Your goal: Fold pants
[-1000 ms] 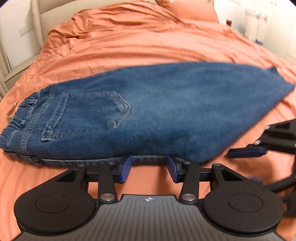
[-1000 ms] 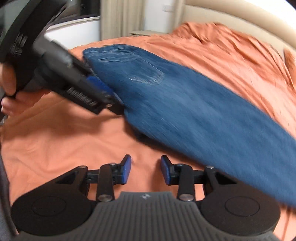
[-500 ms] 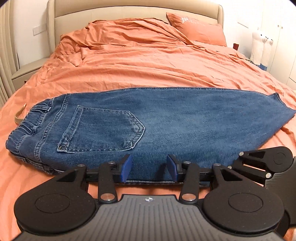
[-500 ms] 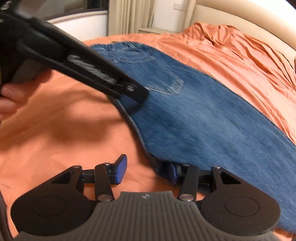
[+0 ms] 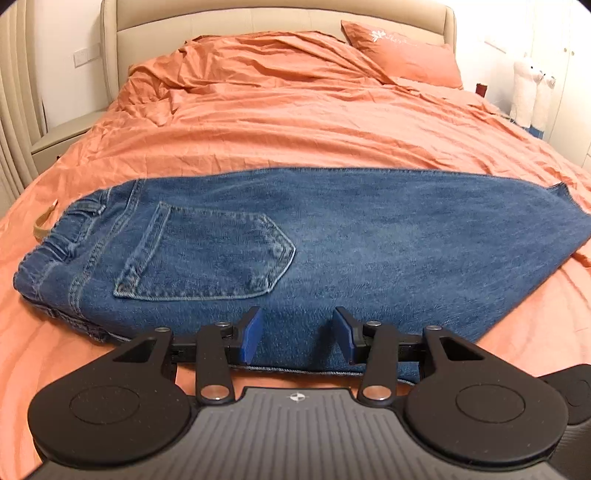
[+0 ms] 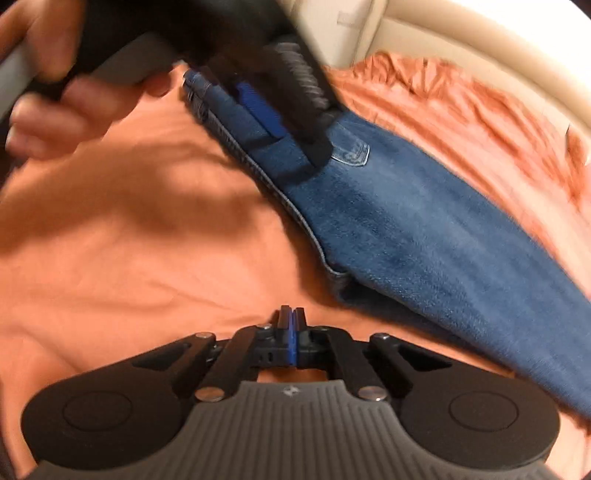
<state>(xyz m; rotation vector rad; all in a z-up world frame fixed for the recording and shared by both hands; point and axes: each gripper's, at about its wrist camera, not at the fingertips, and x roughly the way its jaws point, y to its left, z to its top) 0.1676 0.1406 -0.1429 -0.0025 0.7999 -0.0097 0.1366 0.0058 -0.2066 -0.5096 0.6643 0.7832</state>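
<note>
Left claw (image 5: pixel 297 338) angled down at the near long edge of the jeans (image 5: pixel 332 251), jaws about half open, straddling the denim just below the back pocket (image 5: pixel 207 258). Cannot tell whether the pads press the cloth; nothing looks pinched or lifted. From the right wrist view the same claw comes in from top left, a hand (image 6: pixel 55 92) wrapped round its grip, tips down on the denim near the waistband end.

Right claw (image 6: pixel 291 332) also pitched down, jaws have just been closing and now meet pad to pad with nothing between them. It sits over bare orange sheet (image 6: pixel 147 258), just beside the jeans' folded edge, not touching it.

Count: one pair of jeans, folded lengthwise, lying flat across the bed (image 5: pixel 295 122), waistband to the left, hem to the right in the left wrist view. One back pocket showing. One orange pillow (image 5: pixel 402 55) at the headboard (image 5: pixel 258 22). Two claws, one hand visible.
</note>
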